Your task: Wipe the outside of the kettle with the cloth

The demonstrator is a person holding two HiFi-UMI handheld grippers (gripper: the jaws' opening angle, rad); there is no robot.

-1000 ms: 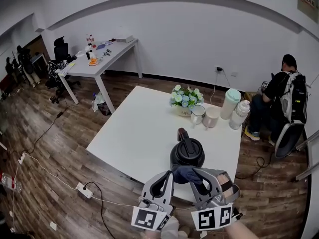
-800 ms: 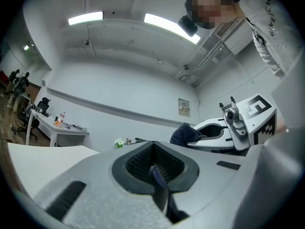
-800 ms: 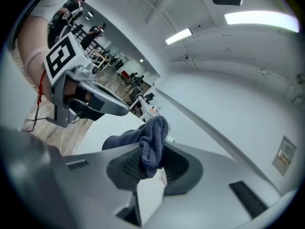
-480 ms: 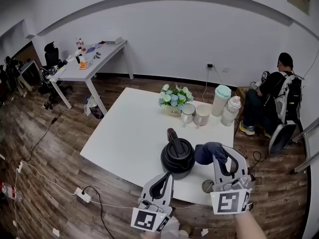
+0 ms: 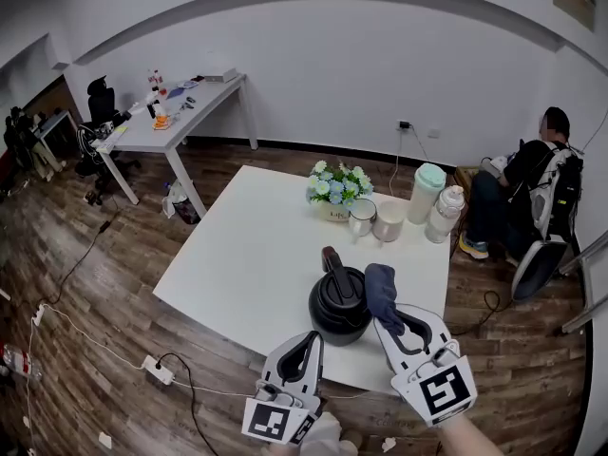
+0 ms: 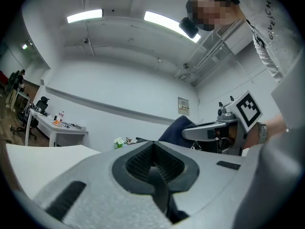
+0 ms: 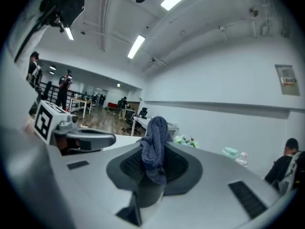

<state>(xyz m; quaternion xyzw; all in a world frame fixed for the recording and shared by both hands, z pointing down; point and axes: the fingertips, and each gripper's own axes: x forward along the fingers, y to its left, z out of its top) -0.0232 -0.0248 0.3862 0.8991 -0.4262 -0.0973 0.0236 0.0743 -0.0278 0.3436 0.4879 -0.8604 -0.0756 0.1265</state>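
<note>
The head view looks steeply down on the white bench (image 5: 256, 245); left gripper view and right gripper view ride low, facing outward (both catch the flowers (image 6: 119, 141)).

- Bright, even light falls from overhead; long ceiling lamps (image 6: 86, 16) glow white in the left gripper view, and the right gripper view shows more lamps (image 7: 136, 46).
- The white tabletop (image 5: 256, 245) is bright without hard glare, while the black kettle (image 5: 339, 307) is a dark mass with little detail.
- All three views are fisheye: the walls bow into curves and the corners fall to black.
- Close to the lens, the grey bodies of the left tongs (image 6: 153, 157) and the right tongs (image 7: 152, 157) look soft and grainy.
</note>
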